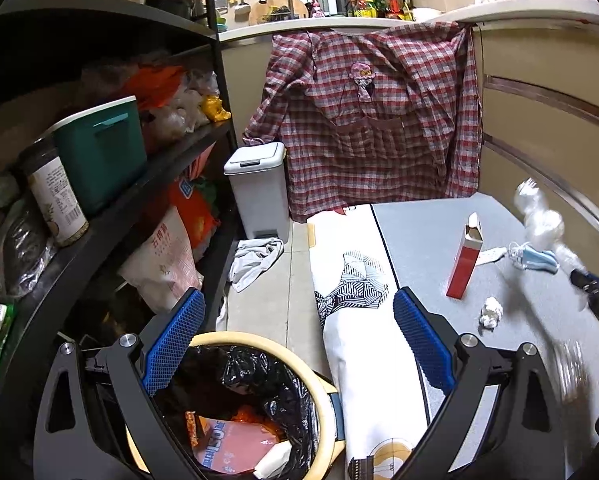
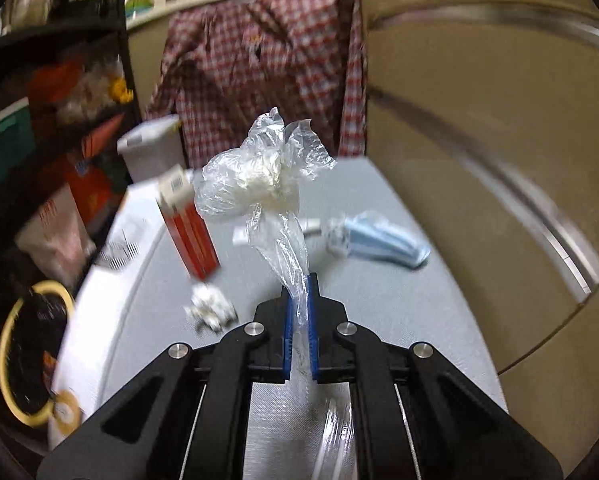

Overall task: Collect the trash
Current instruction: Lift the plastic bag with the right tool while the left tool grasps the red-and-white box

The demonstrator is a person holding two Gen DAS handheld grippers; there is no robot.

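item: crumpled clear plastic bag (image 2: 259, 176), pinched by its twisted tail in right gripper (image 2: 298, 292), lifted above grey table (image 2: 379, 300). likely light, limp, slippery; hold at the tail. left gripper (image 1: 299, 320) spread wide, empty, over lined bin (image 1: 323, 420).

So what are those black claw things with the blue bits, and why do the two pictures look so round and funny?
They are grippers, like big tongs; a person holds one in each hand. Each has a small wide-eyed camera on it, which bends the picture. The left wrist view shows the left gripper open over a trash bin lined with a black bag. The right wrist view shows the right gripper pinching a crumpled plastic bag, lifted above the grey table. On the table are a red carton, a blue face mask and a paper wad.
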